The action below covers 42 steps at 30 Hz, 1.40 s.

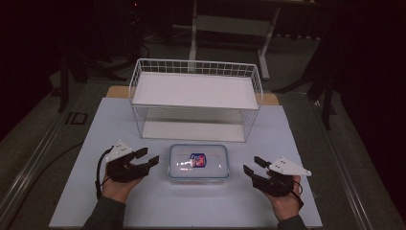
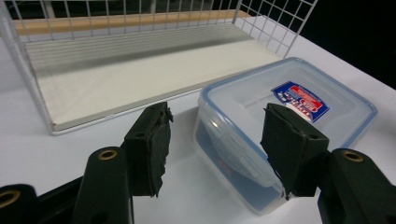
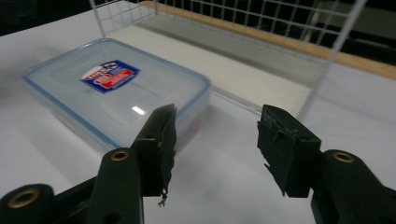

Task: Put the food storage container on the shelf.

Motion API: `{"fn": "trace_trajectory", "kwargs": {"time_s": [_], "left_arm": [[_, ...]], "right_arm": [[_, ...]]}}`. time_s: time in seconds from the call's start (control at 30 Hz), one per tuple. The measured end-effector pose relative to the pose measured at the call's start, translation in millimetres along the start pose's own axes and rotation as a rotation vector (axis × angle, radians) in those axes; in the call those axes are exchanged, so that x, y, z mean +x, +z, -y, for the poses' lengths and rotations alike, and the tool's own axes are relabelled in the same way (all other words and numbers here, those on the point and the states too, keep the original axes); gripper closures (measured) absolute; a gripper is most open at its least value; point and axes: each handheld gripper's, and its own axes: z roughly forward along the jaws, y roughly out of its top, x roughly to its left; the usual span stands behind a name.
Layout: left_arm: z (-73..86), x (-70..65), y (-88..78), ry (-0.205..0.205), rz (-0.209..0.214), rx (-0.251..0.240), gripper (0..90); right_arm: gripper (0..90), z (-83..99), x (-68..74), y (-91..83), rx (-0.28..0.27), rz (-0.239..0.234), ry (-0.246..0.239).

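Note:
A clear plastic food container (image 1: 198, 163) with a blue-rimmed lid and a blue and red label lies flat on the white table, in front of a white wire rack (image 1: 196, 98). My left gripper (image 1: 147, 157) rests open just left of the container (image 2: 285, 126), its jaws apart with nothing between them (image 2: 215, 144). My right gripper (image 1: 254, 166) is open to the right of the container (image 3: 116, 93), a short gap away, jaws empty (image 3: 215, 149).
The two-level wire rack (image 2: 140, 70) has a white top shelf and a white bottom shelf (image 3: 224, 70), open toward me. The white table sheet (image 1: 191, 206) ends near the hands; dark floor and stand legs (image 1: 194, 33) lie beyond.

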Motion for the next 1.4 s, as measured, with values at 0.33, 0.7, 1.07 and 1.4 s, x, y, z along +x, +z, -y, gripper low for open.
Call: {"fn": "trace_trajectory", "kwargs": {"time_s": [0.33, 0.7, 1.07, 1.4], "left_arm": [[-3.6, -10.4, 13.0, 0.010, 0.038, 0.014, 38.7], [-3.3, -16.6, 27.2, 0.000, 0.067, 0.053, 34.5], [-1.4, -16.0, 40.6, -0.018, 0.100, 0.094, 29.0], [2.8, -14.7, 53.9, -0.045, 0.119, 0.141, 27.9]], "right_arm": [[43.0, -12.4, 13.8, 21.4, 0.020, -0.068, 0.001], [39.2, -15.5, 17.6, 49.3, 0.053, -0.108, 0.047], [31.2, -12.1, 10.7, 74.0, 0.130, -0.172, 0.129], [29.2, -9.9, 5.0, 82.8, 0.154, -0.203, 0.173]]}}
